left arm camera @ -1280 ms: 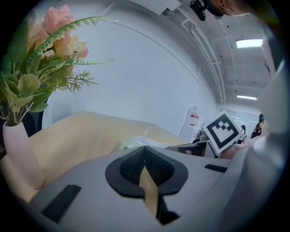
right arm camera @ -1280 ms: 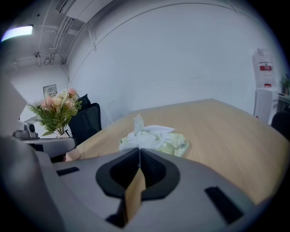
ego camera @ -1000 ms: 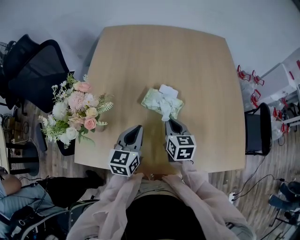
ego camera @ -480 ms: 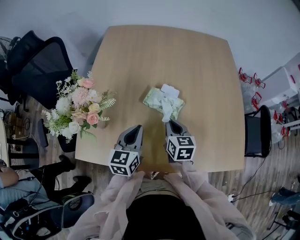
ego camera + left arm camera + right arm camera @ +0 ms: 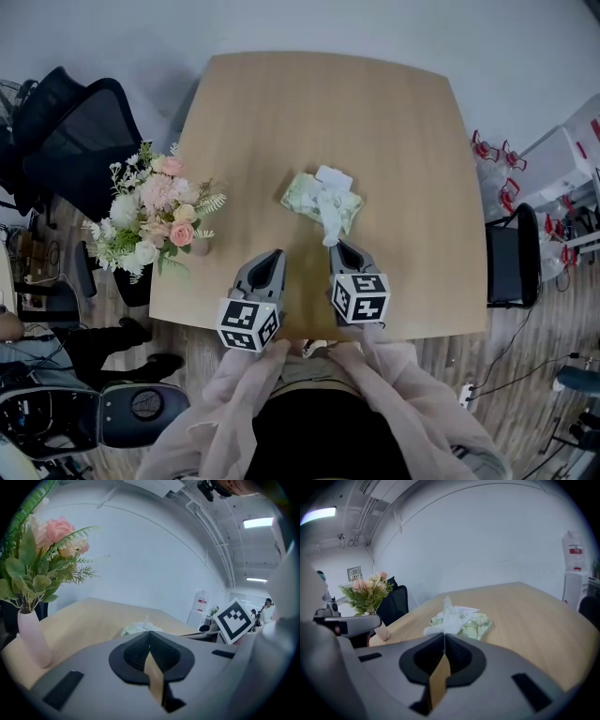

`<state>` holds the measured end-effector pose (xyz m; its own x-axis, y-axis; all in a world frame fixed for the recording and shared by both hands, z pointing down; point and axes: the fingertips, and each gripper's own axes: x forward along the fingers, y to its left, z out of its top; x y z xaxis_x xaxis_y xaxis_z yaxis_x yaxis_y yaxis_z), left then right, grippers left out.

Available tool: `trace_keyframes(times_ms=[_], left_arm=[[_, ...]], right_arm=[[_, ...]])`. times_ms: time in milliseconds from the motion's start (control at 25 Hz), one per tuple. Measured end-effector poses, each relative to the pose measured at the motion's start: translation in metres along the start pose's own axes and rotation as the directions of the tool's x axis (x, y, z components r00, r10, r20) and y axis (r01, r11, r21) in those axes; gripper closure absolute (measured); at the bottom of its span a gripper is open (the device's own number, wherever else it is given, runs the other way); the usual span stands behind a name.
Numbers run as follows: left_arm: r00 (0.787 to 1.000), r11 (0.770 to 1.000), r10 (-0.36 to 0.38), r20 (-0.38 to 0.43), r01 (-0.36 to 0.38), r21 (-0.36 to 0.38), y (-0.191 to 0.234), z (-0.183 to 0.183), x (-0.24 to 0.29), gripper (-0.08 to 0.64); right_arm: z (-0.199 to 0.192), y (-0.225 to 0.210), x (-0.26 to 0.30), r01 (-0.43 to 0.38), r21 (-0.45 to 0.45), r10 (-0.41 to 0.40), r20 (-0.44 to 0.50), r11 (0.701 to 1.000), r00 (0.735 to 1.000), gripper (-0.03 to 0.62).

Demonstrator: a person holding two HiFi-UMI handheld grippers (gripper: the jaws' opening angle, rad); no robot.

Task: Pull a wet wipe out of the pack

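The green-and-white wet wipe pack (image 5: 321, 200) lies mid-table with its white lid flap (image 5: 335, 176) open. A crumpled white wipe (image 5: 330, 221) sticks out toward me. My right gripper (image 5: 338, 247) is shut and empty, its tip just short of the wipe's near end. To its left, my left gripper (image 5: 273, 256) is also shut and empty, well apart from the pack. In the right gripper view the pack (image 5: 473, 623) and its wipe (image 5: 450, 613) lie straight ahead of the shut gripper (image 5: 444, 637). The left gripper view shows the pack (image 5: 138, 627) beyond its shut gripper (image 5: 150, 633).
A pink vase of flowers (image 5: 155, 214) stands at the table's (image 5: 309, 103) left edge, close to the left gripper; it also shows as a vase (image 5: 33, 639). Black office chairs (image 5: 70, 141) stand left of the table, another chair (image 5: 511, 258) at the right.
Both grippers and the pack stay where they were. Only a person on the floor at the lower left has shifted.
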<state>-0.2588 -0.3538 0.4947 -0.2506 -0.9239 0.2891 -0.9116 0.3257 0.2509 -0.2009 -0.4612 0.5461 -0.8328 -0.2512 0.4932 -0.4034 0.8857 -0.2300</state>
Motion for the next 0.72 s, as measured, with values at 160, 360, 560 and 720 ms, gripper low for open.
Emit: trace_keyframes(times_ms=[160, 360, 560, 720], left_arm=[[1.000, 1.000, 0.000, -0.004, 0.000, 0.001, -0.002, -0.002, -0.004, 0.548], [1.000, 1.000, 0.003, -0.006, -0.003, 0.005, -0.004, -0.003, -0.007, 0.548], [1.000, 1.000, 0.001, -0.008, -0.001, 0.008, -0.009, -0.003, -0.010, 0.548], [1.000, 1.000, -0.005, -0.011, 0.005, 0.011, -0.013, -0.005, -0.011, 0.548]], right_arm=[[-0.005, 0.000, -0.005, 0.004, 0.001, -0.004, -0.006, 1.000, 1.000, 0.577], [-0.009, 0.001, -0.010, 0.004, 0.005, -0.004, -0.007, 1.000, 1.000, 0.577], [-0.013, 0.001, -0.015, 0.005, 0.009, -0.005, -0.012, 1.000, 1.000, 0.577], [-0.014, 0.000, -0.020, 0.008, 0.011, -0.007, -0.011, 1.000, 1.000, 0.577]])
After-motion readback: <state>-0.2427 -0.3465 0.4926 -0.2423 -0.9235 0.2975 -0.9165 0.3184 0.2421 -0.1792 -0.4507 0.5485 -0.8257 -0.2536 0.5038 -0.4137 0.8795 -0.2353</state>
